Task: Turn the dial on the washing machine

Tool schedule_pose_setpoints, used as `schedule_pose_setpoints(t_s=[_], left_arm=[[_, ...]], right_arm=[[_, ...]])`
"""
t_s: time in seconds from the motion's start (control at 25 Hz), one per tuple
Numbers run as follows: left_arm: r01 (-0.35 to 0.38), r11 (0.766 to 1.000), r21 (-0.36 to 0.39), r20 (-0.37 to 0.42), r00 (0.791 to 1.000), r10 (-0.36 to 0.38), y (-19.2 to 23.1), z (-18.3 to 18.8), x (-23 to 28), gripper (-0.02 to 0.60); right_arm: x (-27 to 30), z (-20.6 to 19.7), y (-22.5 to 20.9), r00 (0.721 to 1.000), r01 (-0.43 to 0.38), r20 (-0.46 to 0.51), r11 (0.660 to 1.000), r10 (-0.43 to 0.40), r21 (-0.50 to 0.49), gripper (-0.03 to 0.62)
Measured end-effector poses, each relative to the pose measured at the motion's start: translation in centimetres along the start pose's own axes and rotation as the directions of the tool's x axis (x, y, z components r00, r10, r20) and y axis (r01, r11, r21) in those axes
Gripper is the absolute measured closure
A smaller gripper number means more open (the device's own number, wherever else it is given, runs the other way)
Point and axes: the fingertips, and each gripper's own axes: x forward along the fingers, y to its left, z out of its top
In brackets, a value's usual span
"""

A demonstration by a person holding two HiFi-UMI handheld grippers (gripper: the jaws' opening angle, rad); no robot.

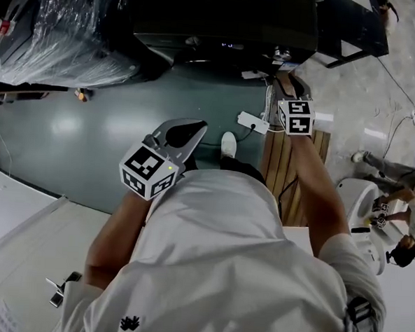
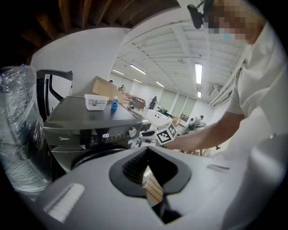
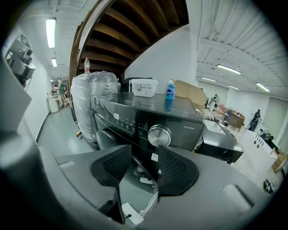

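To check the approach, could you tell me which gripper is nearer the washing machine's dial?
The right gripper, stretched out with jaws apart just short of the silver dial; the left gripper hangs back beside the person's body.

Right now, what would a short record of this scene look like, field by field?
Appliance: dark front-loading washing machine, display lit
Dial: silver, on the control panel, untouched
On top: white tub, blue bottle
Right hand-held gripper: jaws apart, empty, short of the dial
Left hand-held gripper: jaws together, empty, farther from the machine
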Motion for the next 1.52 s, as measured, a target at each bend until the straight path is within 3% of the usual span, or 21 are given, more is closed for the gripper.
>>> schedule_pose_setpoints(t_s=[0.36,0.84,1.08,1.32,1.52], left_arm=[[-0.039,0.999,-0.028,0.018,0.999,0.039,0.1,-0.5,-0.2,0.526],[-0.026,0.999,-0.034,-0.008,1.000,0.026,0.4,-1.1,0.0,0.526],[-0.030,0.999,-0.038,-0.010,1.000,0.029,0.8,-0.9,0.0,0.526],[-0.030,0.999,-0.033,-0.009,1.000,0.030,1.0,-0.7,0.2,0.526],[-0.026,0.999,-0.031,-0.012,1.000,0.026,0.9,-0.7,0.2,0.526]], right_arm=[[4.0,1.5,-2.4,0.992,0.125,0.016,0.992,-0.125,-0.012,0.338],[7.1,1.2,-3.8,0.982,0.188,-0.035,0.981,-0.187,0.040,0.327],[7.0,1.4,-4.3,0.980,0.199,-0.027,0.964,-0.197,0.176,0.329],[7.0,1.2,-4.8,0.988,0.136,0.013,0.912,-0.153,0.388,0.329],[6.7,1.2,-4.9,0.990,0.099,0.046,0.897,-0.132,0.431,0.327]])
